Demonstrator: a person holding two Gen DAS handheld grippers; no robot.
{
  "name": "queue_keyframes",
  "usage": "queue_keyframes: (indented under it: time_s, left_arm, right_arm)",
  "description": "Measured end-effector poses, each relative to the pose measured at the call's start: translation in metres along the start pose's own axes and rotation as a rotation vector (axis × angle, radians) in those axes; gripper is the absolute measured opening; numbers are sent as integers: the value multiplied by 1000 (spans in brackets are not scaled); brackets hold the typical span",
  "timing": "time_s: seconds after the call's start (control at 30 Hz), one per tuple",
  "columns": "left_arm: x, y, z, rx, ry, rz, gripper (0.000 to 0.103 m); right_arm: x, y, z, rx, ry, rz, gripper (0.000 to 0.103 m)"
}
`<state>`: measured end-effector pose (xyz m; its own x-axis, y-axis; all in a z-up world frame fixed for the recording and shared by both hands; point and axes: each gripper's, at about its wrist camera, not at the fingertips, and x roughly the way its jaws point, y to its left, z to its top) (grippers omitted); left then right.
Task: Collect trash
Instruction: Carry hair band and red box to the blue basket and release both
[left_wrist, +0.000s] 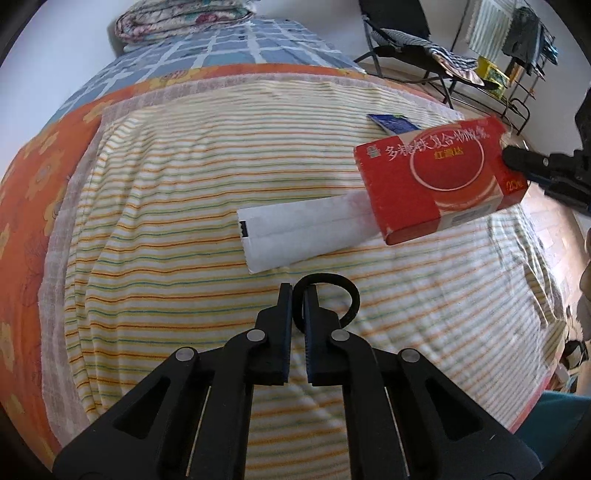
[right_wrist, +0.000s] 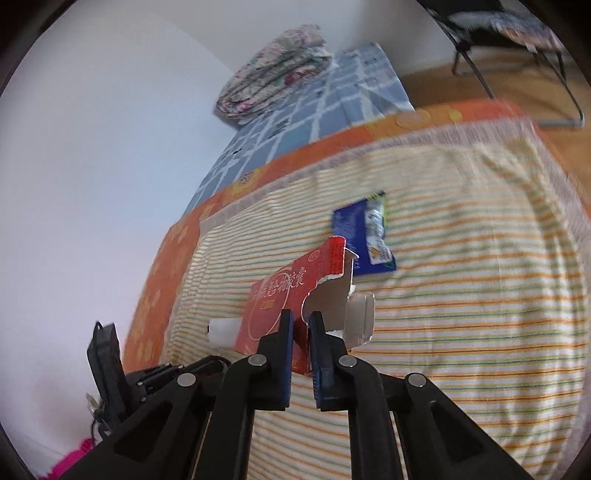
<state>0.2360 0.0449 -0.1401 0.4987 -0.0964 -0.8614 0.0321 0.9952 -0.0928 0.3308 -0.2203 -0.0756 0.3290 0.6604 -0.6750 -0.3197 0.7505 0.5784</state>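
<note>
The right tongs (right_wrist: 301, 319) are clenched on a torn red cardboard box (right_wrist: 291, 299), their pads pinching the thin wall at its ripped-open end. The box hangs off the bed, lifted clear of the striped blanket (right_wrist: 461, 332). From the left wrist view the same red box (left_wrist: 436, 177) floats up and to the right of the left tongs, with the right tongs (left_wrist: 517, 159) biting its far right end.

The left tongs (left_wrist: 298, 291) are clenched on a black ring (left_wrist: 332, 295), a thin loop that curls out to the right of their tips just above the blanket. Its band runs between the two pads.

Just beyond the left tongs, between them and the lifted box, lies a white paper sachet (left_wrist: 299, 236), flat on the stripes, its right end passing under the box. In the right wrist view only a white end of that sachet (right_wrist: 225, 328) shows, to the left of the right tongs and behind the box.

Farther out than the box lies a blue foil wrapper (right_wrist: 365, 232), flat on the blanket, just beyond the box's torn flap as the right tongs see it. From the left it is a blue sliver (left_wrist: 393, 123) peeking above the box's top edge.

At the far end of the bed, well away from both tongs, sits a folded floral quilt (right_wrist: 273, 70) on a blue checked sheet (left_wrist: 236, 44). An orange flowered sheet (left_wrist: 40, 177) runs left of the left tongs.
</note>
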Motion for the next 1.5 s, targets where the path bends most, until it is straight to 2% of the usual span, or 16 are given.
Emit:
queue_keyframes:
  time_s: [0.23, 0.47, 0.7, 1.07, 1.5]
  left_arm:
    - [-30, -7, -5, 26, -43, 0, 3]
    - [-62, -11, -6, 21, -85, -17, 3]
    - [-93, -19, -24, 34, -101, -40, 3]
    - [-136, -36, -79, 82, -107, -51, 3]
    - [-147, -62, -159, 122, -33, -98, 3]
  right_arm:
    - [-33, 45, -13, -167, -44, -122, 2]
    - [-71, 67, -33, -228, -69, -150, 1]
    - [-111, 84, -62, -250, -64, -120, 1]
    - [-159, 100, -141, -281, -14, -67, 1]
    - [-163, 119, -241, -328, 119, 11, 1]
